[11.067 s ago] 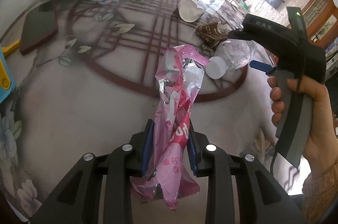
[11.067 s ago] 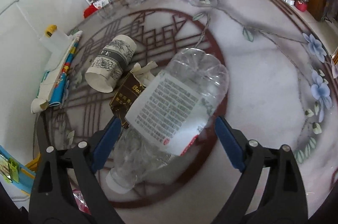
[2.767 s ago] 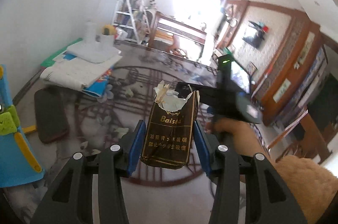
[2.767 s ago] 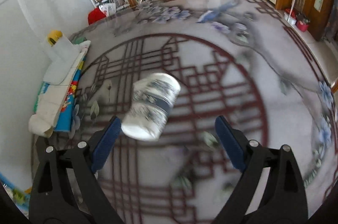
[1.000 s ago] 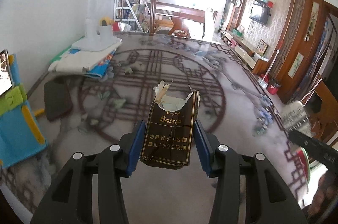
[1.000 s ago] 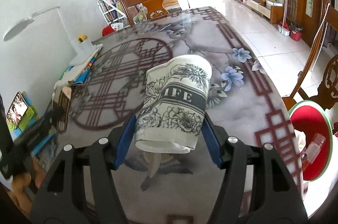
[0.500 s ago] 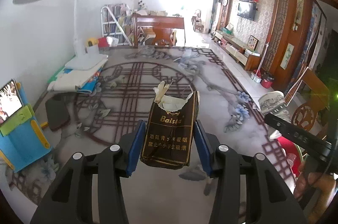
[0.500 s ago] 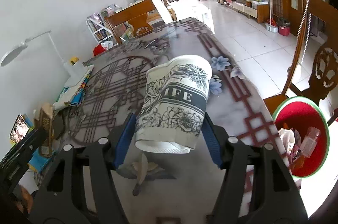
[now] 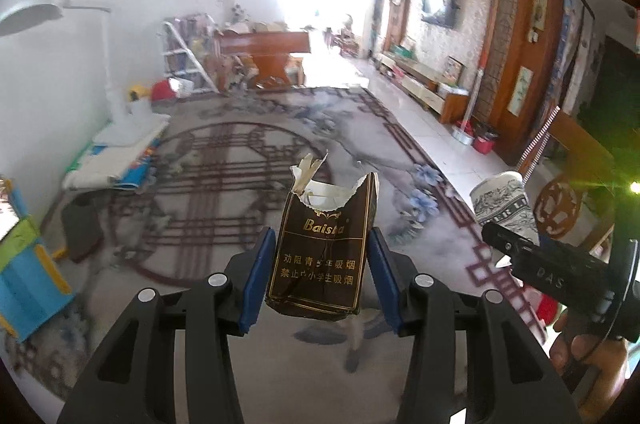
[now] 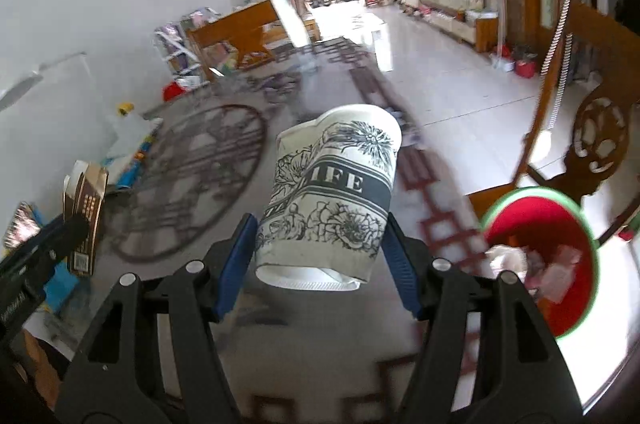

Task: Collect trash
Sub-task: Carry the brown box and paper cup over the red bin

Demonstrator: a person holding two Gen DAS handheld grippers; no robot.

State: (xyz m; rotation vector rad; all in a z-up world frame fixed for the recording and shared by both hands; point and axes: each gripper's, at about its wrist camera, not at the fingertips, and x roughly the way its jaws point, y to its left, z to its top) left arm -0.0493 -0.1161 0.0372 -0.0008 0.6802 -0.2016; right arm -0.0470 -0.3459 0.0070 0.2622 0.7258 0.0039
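My left gripper (image 9: 322,280) is shut on a torn brown cigarette pack (image 9: 324,248) and holds it above the table (image 9: 224,192). The pack also shows at the left of the right wrist view (image 10: 86,220). My right gripper (image 10: 320,264) is shut on a white paper cup with black flowers (image 10: 332,196), held above the table's right edge. The cup also shows in the left wrist view (image 9: 504,204). A red trash bin with a green rim (image 10: 540,256) stands on the floor to the right, below the cup, with wrappers inside.
A wooden chair (image 10: 592,144) stands behind the bin. A lamp, papers and books (image 9: 120,152) lie at the table's far left, with a dark pad (image 9: 80,224) and a blue toy (image 9: 28,276) nearer. Tiled floor (image 10: 460,76) lies right of the table.
Both grippers have lifted higher and swung right with the pack and the cup. The red bin has come closer and larger in the right wrist view.
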